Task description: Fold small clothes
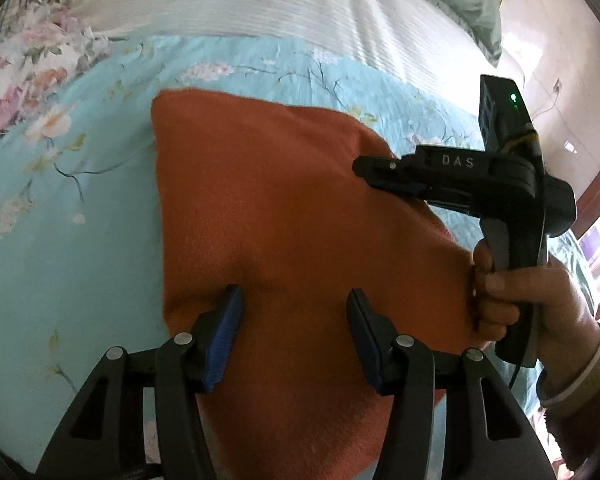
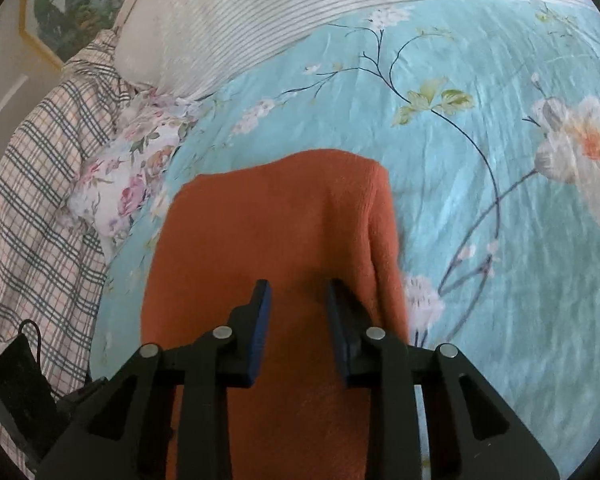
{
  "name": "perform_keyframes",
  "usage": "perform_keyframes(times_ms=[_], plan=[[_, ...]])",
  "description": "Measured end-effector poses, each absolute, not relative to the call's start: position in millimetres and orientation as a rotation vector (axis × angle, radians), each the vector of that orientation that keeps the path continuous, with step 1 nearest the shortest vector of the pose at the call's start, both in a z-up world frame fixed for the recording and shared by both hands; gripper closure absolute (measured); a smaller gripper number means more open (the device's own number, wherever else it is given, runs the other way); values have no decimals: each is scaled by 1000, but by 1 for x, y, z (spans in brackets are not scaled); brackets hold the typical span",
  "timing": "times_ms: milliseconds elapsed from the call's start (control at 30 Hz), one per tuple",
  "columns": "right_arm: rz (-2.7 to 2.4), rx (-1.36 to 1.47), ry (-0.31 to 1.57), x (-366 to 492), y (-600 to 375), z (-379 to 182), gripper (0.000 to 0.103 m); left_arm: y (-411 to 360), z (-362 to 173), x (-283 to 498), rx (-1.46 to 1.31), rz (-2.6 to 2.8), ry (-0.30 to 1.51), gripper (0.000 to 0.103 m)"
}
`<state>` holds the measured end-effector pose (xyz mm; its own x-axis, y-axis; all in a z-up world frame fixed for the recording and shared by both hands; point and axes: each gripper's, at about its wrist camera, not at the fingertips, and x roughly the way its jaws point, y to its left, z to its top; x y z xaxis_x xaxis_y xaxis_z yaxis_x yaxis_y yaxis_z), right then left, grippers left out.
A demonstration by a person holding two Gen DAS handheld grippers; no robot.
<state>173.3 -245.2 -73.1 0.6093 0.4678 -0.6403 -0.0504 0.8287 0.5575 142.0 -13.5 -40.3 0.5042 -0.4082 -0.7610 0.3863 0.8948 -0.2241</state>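
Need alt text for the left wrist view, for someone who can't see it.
An orange cloth lies folded on a blue floral bedspread. The left claw sits open over its near part, and the right claw, held by a hand, reaches over its right edge.

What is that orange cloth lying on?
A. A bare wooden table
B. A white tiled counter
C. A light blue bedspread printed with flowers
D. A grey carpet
C: the orange cloth lies on a light blue bedspread printed with blossoms and thin dark branches, which shows around its edges in both wrist views.
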Motion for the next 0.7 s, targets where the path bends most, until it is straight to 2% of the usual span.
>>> perform_keyframes(times_ms=[200, 333, 533, 700], plan=[[393, 462, 863, 103, -236, -51, 68, 10, -18, 95, -66, -536, 864, 50], [420, 389, 906, 60, -225, -64, 68, 14, -18, 65, -73, -571, 858, 50], [314, 258, 929, 48, -230, -88, 71, -7, -51, 54, 74, -483, 893, 51], [309, 260, 926, 48, -233, -87, 71, -25, -56, 45, 180, -410, 866, 46]])
